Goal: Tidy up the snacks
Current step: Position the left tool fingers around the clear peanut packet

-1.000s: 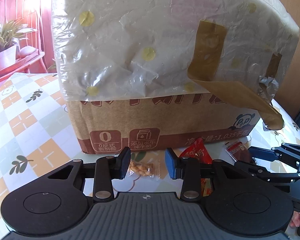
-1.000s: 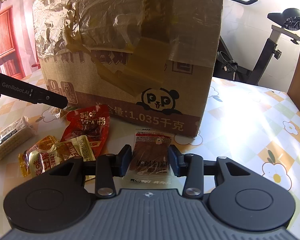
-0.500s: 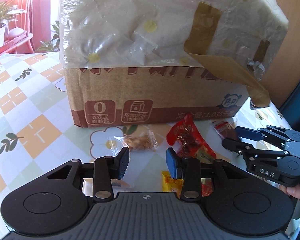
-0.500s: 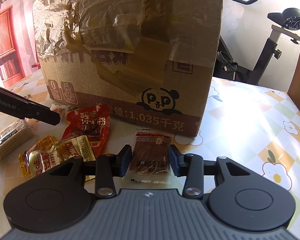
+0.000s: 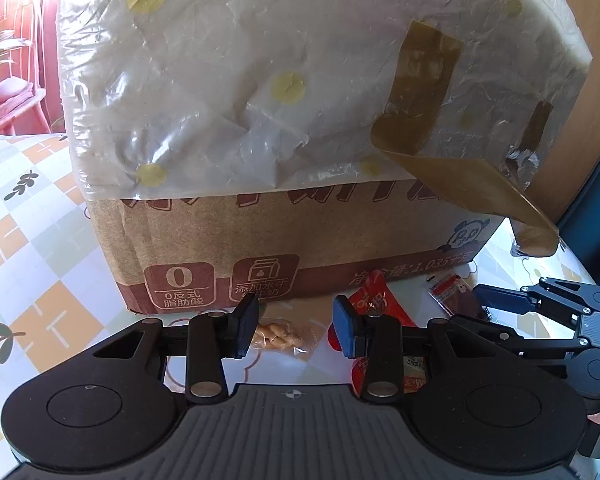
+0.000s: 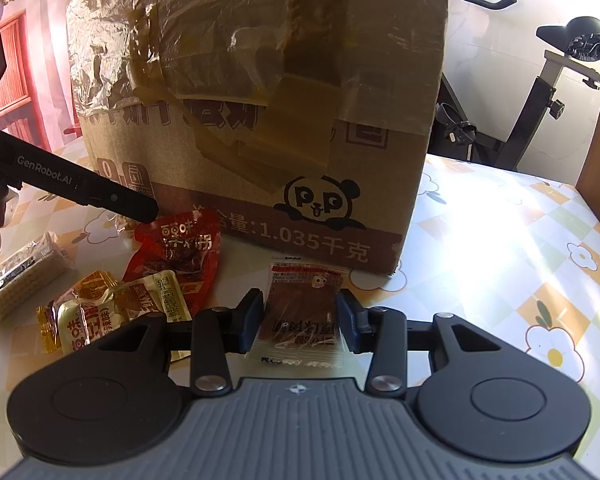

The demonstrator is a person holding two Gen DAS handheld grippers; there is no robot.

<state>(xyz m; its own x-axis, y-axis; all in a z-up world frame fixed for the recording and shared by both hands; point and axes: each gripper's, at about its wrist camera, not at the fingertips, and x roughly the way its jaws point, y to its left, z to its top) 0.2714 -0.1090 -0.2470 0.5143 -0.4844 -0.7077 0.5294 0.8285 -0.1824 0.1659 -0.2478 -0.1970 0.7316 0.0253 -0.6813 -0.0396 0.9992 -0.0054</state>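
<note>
**Snacks not yet sorted: one packet between the right tongs, the rest loose by the carton**

The right tongs (image 6: 300, 322) are seen narrowed around a clear packet of brown dried snack (image 6: 302, 308), which lies flat on the bench (image 6: 500, 248) just in front of the cardboard carton (image 6: 260, 120); the pads stand at the packet's two edges, and whether it is truly pinched cannot be told. The left tongs (image 5: 296, 330) are held partly open and empty, poised above a small clear bag of yellow nuts (image 5: 278, 334) that lies close to the carton's front face.

Further along the carton's base from the brown packet, a red snack pouch (image 6: 178, 246) is seen, with gold-wrapped sweets (image 6: 84, 312) and a pale printed sachet (image 6: 168, 300) in front of it and a wrapped wafer bar (image 6: 24, 276) farther from the carton.

As a judgement, the task is taken to be at an early stage: every visible snack lies on the bench, none is seen grouped or put away, and all of them are left to be handled.

The carton's top is cut off in both views, so its contents and whether it is open cannot be made out. Much of its side is covered by crumpled plastic and brown tape, and the printing there is hidden. The lower part of the red pouch is masked by the left tongs' arm in the left view.
</note>
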